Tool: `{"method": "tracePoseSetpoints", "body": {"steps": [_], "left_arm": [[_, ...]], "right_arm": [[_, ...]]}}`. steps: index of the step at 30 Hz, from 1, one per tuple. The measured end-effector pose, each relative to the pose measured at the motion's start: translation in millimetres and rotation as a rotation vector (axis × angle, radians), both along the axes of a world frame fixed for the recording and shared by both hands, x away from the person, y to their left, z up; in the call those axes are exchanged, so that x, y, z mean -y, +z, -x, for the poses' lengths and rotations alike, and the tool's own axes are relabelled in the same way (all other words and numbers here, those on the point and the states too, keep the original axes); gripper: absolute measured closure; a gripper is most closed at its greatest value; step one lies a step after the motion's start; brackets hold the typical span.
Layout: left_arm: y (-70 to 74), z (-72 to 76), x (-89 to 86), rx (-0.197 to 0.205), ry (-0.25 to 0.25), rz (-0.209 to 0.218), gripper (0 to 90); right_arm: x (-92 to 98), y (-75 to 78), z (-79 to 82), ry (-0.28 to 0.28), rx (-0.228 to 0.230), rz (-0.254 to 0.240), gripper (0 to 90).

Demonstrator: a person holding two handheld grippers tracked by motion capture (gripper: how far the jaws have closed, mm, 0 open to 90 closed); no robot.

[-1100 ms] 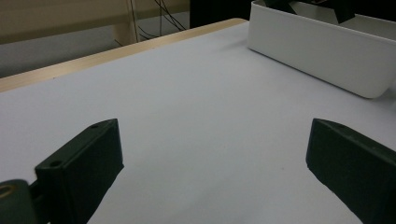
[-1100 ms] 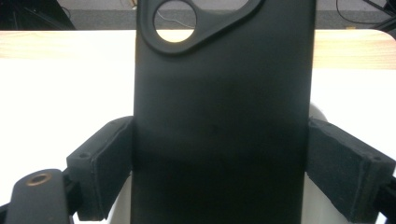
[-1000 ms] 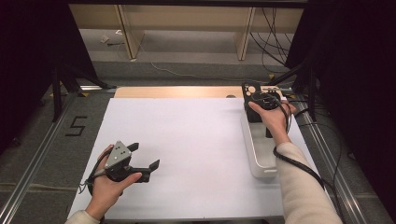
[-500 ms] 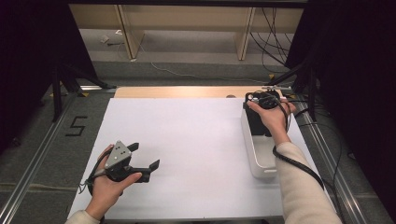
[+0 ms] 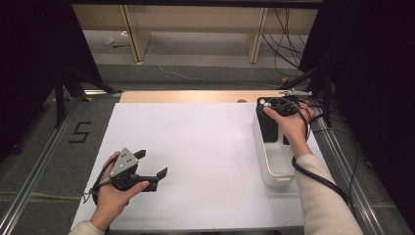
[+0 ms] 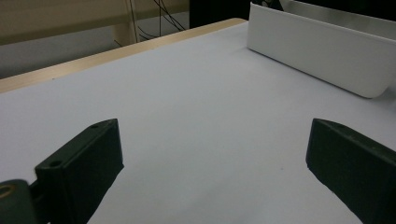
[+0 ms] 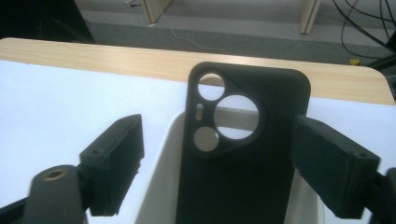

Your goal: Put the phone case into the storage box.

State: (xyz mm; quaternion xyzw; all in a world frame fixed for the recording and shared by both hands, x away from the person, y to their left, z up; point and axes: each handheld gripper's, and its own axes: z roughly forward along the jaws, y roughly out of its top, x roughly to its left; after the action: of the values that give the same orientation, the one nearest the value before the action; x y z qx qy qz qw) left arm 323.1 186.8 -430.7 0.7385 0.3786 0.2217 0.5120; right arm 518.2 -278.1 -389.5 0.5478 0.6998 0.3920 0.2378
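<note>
At the lower left of the high view, the left gripper [image 5: 155,168] is resting idle, jaws wide apart and empty. At the upper right, the right gripper [image 5: 272,108] is straddling the black phone case [image 7: 243,154], standing upright in the far end of the white bin [image 5: 270,161], long axis vertical. Its jaws have just been closing: right one touching, left one apart. Compared with a second earlier, this hand is sitting slightly lower over the bin.
</note>
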Motion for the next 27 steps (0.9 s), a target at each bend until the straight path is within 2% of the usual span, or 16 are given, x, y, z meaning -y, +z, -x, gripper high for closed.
{"method": "tracePoseSetpoints", "body": {"steps": [2, 8, 13, 17, 27], "left_arm": [[-0.2, -0.1, 0.2, -0.001, 0.001, -0.002, 3.5], [-0.1, 0.1, 0.3, -0.001, 0.003, -0.001, 3.5], [-0.1, 0.0, 0.1, 0.000, 0.003, -0.001, 3.5], [0.0, 0.0, -0.2, 0.001, 0.001, -0.004, 3.5], [0.0, 0.3, 0.5, 0.000, 0.003, -0.006, 3.5]], "right_arm": [[0.7, 2.0, 3.5, 0.005, 0.017, 0.000, 22.9], [2.5, 7.3, 12.7, 0.017, 0.041, -0.002, 37.0], [1.4, 9.5, 18.1, 0.035, 0.048, -0.002, 47.7], [-0.1, 10.3, 22.1, 0.043, 0.063, -0.003, 50.7], [-7.0, 19.1, 34.2, 0.089, 0.094, -0.018, 50.8]]}}
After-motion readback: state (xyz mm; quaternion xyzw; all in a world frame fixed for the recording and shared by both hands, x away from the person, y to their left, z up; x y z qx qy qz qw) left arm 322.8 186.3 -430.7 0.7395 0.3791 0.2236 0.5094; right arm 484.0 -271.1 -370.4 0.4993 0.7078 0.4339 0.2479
